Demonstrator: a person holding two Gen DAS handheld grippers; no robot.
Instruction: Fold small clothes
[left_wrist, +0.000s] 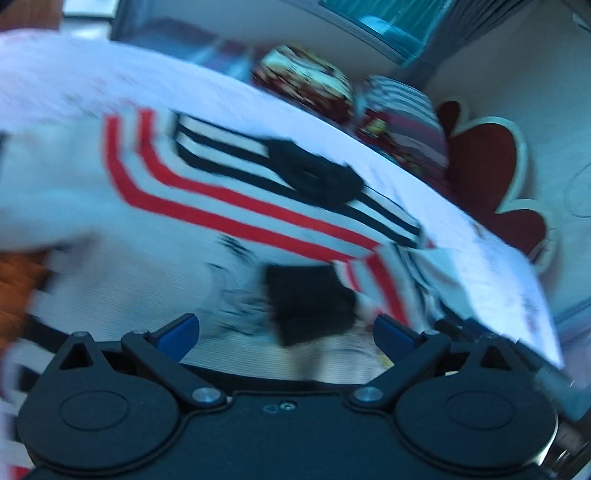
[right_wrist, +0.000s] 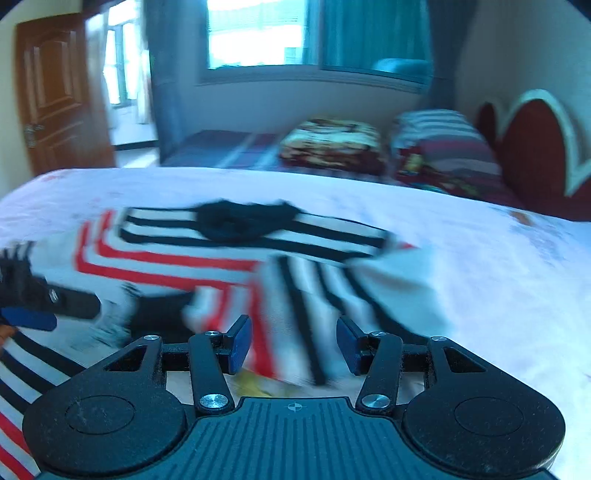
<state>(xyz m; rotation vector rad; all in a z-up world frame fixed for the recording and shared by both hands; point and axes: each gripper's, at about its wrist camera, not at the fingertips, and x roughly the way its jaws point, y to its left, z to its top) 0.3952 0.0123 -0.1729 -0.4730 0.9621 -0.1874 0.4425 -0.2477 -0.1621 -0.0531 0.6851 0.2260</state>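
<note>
A small white shirt (left_wrist: 207, 199) with red and black stripes and a black collar (left_wrist: 317, 177) lies on the white bed sheet (left_wrist: 229, 96). My left gripper (left_wrist: 286, 330) is open, low over the shirt's printed front, with a black patch (left_wrist: 310, 302) between its blue pads. My right gripper (right_wrist: 293, 345) is open, with a striped fold of the shirt (right_wrist: 288, 306) between its fingers, not clamped. The shirt (right_wrist: 207, 251) and collar (right_wrist: 240, 221) show in the right wrist view, with the left gripper (right_wrist: 33, 306) at the left edge. Both views are blurred.
Folded patterned blankets (right_wrist: 332, 144) and a striped bundle (right_wrist: 443, 147) lie at the bed's far side, by a red headboard (right_wrist: 535, 147). A wooden door (right_wrist: 55, 92) and a window (right_wrist: 258, 33) stand behind. The sheet (right_wrist: 480, 277) spreads to the right.
</note>
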